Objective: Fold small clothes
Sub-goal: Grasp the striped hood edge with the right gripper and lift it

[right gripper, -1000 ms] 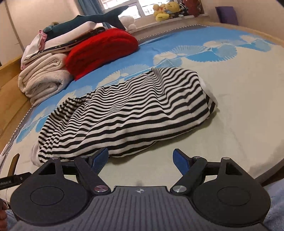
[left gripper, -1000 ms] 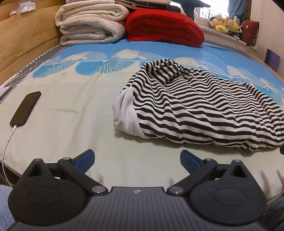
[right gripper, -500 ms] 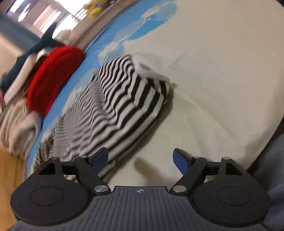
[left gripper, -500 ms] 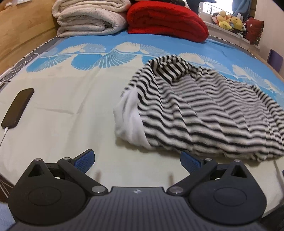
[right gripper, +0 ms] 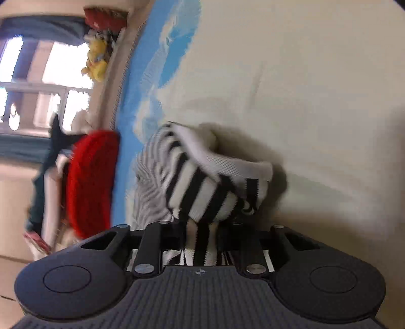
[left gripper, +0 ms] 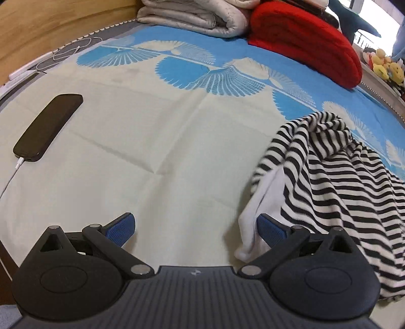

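Note:
A black-and-white striped garment (left gripper: 329, 182) with a white hem lies bunched on the bed at the right of the left wrist view. My left gripper (left gripper: 195, 222) is open low over the sheet. Its right pad (left gripper: 270, 230) sits just beside the white hem, and nothing is between the pads. In the right wrist view, rolled on its side, the other end of the striped garment (right gripper: 202, 192) is bunched between my right gripper's jaws. The right gripper (right gripper: 202, 227) is closing on this cloth, and the fabric hides its pads.
A black phone (left gripper: 48, 126) on a white cable lies at the left on the cream and blue bedsheet (left gripper: 164, 151). Folded pale blankets (left gripper: 197, 17) and a red blanket (left gripper: 303, 43) are stacked at the far end. Plush toys (left gripper: 387, 68) sit on the sill.
The left gripper moved closer to the garment's white hem, still open. The right gripper rolled sideways, moved onto the garment's end, and its jaws went from wide apart to closed on the cloth.

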Available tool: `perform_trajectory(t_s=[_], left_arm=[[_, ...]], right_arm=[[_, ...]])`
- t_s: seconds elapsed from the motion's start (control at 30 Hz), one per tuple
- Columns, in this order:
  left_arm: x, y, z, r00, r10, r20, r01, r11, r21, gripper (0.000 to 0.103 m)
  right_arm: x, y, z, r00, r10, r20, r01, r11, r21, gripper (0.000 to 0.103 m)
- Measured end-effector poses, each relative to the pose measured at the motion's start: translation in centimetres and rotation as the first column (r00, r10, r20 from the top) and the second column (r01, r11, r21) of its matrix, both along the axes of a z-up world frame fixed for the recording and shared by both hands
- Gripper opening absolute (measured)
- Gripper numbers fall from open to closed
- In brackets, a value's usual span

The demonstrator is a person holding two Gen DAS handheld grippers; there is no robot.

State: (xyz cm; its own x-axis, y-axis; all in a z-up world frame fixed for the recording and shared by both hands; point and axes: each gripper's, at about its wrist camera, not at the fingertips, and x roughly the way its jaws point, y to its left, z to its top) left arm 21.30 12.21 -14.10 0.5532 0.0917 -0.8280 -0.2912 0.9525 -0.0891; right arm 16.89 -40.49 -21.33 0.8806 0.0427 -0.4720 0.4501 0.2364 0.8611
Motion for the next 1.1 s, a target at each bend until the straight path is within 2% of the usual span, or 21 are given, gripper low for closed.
perform_trajectory(t_s=[0.03,0.1,0.23,0.27,0.33,0.37,0.4,0.47,0.53,0.57,0.63,0.67,0.7,0.73,0.8,0.83,0.87,0.9,0.97,1.03,1.1], left_arm=[[-0.1,-0.1,0.0,1.000,-0.005,-0.002,0.005,1.000,0.004,0.102],[0.0,-0.4,0.0,1.000,-0.012,-0.001,0.012,1.000,0.028,0.102],[-0.2,-0.5,0.1,1.000,-0.018,0.000,0.018,0.999,0.039,0.102],[-0.3,-0.5,0.0,1.000,-0.013,0.002,0.013,0.999,0.038,0.102],[-0.2,-0.4,-0.3,1.000,-0.004,-0.002,0.005,0.999,0.050,0.102],[-0.2,-0.3,-0.4,1.000,-0.003,-0.009,0.003,0.999,0.054,0.102],[0.0,-0.2,-0.7,1.000,0.000,-0.023,0.001,0.999,0.050,0.102],[0.3,0.3,-1.3,0.999,0.020,-0.046,-0.019,1.000,0.023,0.102],[0.2,1.2,-1.5,0.996,0.068,-0.050,-0.069,0.998,-0.015,0.102],[0.2,1.6,-1.4,0.995,0.087,-0.046,-0.087,0.996,-0.018,0.102],[0.1,2.3,-1.1,0.992,0.124,-0.029,-0.124,0.992,-0.012,0.102],[0.1,2.6,-1.0,0.991,0.134,-0.024,-0.134,0.991,-0.014,0.102],[0.0,2.9,-0.9,0.990,0.142,-0.021,-0.142,0.990,-0.019,0.102],[0.0,3.0,-0.9,0.989,0.144,-0.021,-0.145,0.989,-0.021,0.102],[-0.1,3.0,-0.9,0.990,0.138,-0.028,-0.138,0.990,-0.026,0.102],[-0.2,3.0,-1.0,0.991,0.130,-0.031,-0.131,0.991,-0.031,0.102],[-0.2,3.0,-1.0,0.992,0.123,-0.032,-0.124,0.992,-0.035,0.102],[-0.3,2.9,-0.9,0.992,0.119,-0.030,-0.120,0.992,-0.035,0.102],[-0.4,2.8,-0.9,0.994,0.107,-0.024,-0.107,0.994,-0.035,0.102],[-0.4,2.8,-0.9,0.994,0.105,-0.020,-0.106,0.994,-0.041,0.102],[-0.4,2.9,-0.8,0.994,0.110,-0.011,-0.111,0.993,-0.051,0.102]], right_arm=[[0.0,0.2,1.3,1.000,0.008,0.002,-0.008,0.998,-0.065,0.020],[0.0,0.0,2.8,1.000,-0.002,-0.022,-0.001,0.993,-0.116,0.020],[1.7,-0.5,2.2,0.978,-0.015,-0.209,-0.033,0.975,-0.221,0.020],[2.1,-0.2,2.4,0.973,-0.011,-0.230,-0.049,0.965,-0.256,0.020],[3.3,2.0,4.8,0.975,0.005,-0.221,-0.095,0.911,-0.401,0.020],[4.0,3.8,6.6,0.979,0.021,-0.205,-0.121,0.864,-0.489,0.020],[4.4,6.0,8.5,0.983,0.053,-0.174,-0.146,0.800,-0.583,0.020],[5.3,11.1,12.0,0.983,0.152,-0.107,-0.181,0.647,-0.740,0.020],[5.5,18.7,14.9,0.939,0.336,-0.076,-0.223,0.425,-0.877,0.019],[5.3,22.5,15.3,0.903,0.419,-0.095,-0.236,0.300,-0.924,0.020],[4.7,29.7,14.0,0.812,0.553,-0.188,-0.262,0.058,-0.963,0.020],[4.4,32.4,12.8,0.771,0.590,-0.241,-0.278,-0.030,-0.960,0.020],[4.0,35.2,10.8,0.714,0.618,-0.329,-0.317,-0.133,-0.939,0.020],[3.7,37.5,8.4,0.652,0.637,-0.411,-0.358,-0.219,-0.908,0.020],[3.1,40.2,4.6,0.566,0.638,-0.523,-0.428,-0.314,-0.847,0.020],[2.8,41.0,2.9,0.535,0.628,-0.565,-0.454,-0.351,-0.819,0.020],[2.6,41.3,2.2,0.529,0.623,-0.577,-0.454,-0.367,-0.812,0.020],[2.1,41.4,1.8,0.540,0.618,-0.571,-0.434,-0.377,-0.818,0.020],[1.4,41.4,2.4,0.552,0.622,-0.556,-0.422,-0.367,-0.829,0.020],[1.4,40.8,3.7,0.549,0.646,-0.530,-0.433,-0.323,-0.842,0.020],[0.4,40.9,4.5,0.545,0.663,-0.513,-0.406,-0.326,-0.854,0.020]])
